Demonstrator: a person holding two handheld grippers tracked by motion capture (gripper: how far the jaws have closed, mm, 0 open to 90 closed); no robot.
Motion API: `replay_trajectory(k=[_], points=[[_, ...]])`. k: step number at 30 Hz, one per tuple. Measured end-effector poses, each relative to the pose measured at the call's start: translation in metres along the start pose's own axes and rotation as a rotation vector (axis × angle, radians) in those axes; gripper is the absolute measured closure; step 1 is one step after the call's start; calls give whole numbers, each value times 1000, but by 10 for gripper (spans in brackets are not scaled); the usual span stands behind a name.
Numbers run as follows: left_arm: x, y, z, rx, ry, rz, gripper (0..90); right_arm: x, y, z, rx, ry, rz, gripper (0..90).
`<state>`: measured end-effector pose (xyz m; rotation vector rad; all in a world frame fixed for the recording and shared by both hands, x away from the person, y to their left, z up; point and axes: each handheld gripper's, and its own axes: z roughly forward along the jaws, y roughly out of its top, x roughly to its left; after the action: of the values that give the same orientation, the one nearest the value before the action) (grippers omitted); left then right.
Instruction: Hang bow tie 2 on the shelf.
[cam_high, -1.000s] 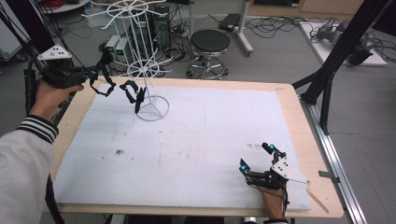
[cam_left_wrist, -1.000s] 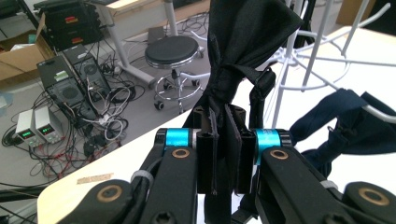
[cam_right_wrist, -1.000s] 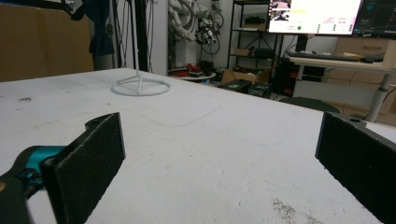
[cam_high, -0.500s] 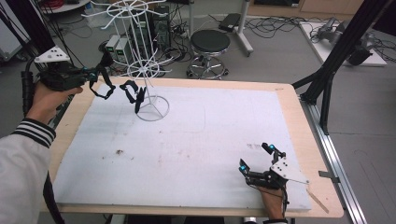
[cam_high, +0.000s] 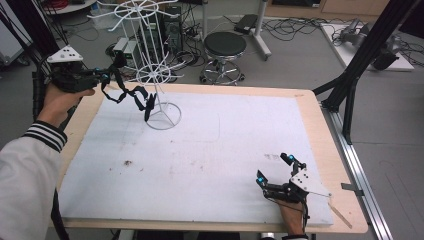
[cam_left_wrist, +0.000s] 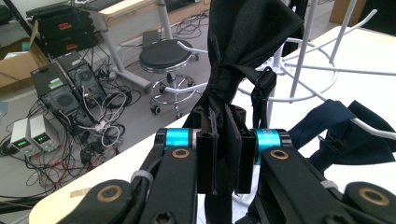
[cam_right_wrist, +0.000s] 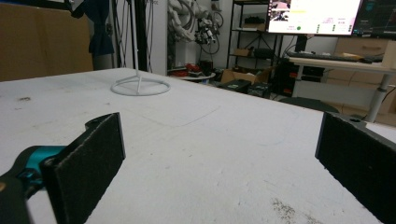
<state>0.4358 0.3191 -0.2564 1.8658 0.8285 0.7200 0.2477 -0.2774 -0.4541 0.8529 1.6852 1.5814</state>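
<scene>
My left gripper (cam_high: 107, 76) hangs above the table's far left corner, beside a white wire rack (cam_high: 150, 65). It is shut on a black strappy garment (cam_high: 136, 96), which trails down to the right toward the rack's pole. In the left gripper view the black fabric (cam_left_wrist: 243, 42) is pinched between the two pads (cam_left_wrist: 207, 158) and rises past them. A dark navy cloth (cam_left_wrist: 345, 135) hangs over a white rack arm. My right gripper (cam_high: 274, 169) rests on the white mat near the front right, open, with nothing between its pads (cam_right_wrist: 88, 163).
The rack's ring base (cam_high: 164, 116) stands on the white mat (cam_high: 225, 150) at the far left. A black stool (cam_high: 225, 47), computer boxes and cables lie on the floor beyond the table. A black frame leg (cam_high: 350, 90) rises at the right edge.
</scene>
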Motion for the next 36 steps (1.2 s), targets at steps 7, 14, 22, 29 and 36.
replay_trajectory(k=[7, 14, 22, 29, 36], points=[[-2, 4, 11, -13, -2, 6, 833, 0, 0, 0, 1, -2, 1, 6], [-5, 8, 18, -15, -12, 5, 832, 0, 0, 0, 2, -6, 3, 6], [-7, 9, 27, 0, -13, 6, 832, 1, 0, 0, -1, -6, -2, 6], [-11, 10, 31, 6, -19, 15, 827, 0, 0, 0, -1, -6, 0, 7], [-11, 9, 32, 24, -46, -3, 561, 0, 0, 0, -1, -4, -1, 6]])
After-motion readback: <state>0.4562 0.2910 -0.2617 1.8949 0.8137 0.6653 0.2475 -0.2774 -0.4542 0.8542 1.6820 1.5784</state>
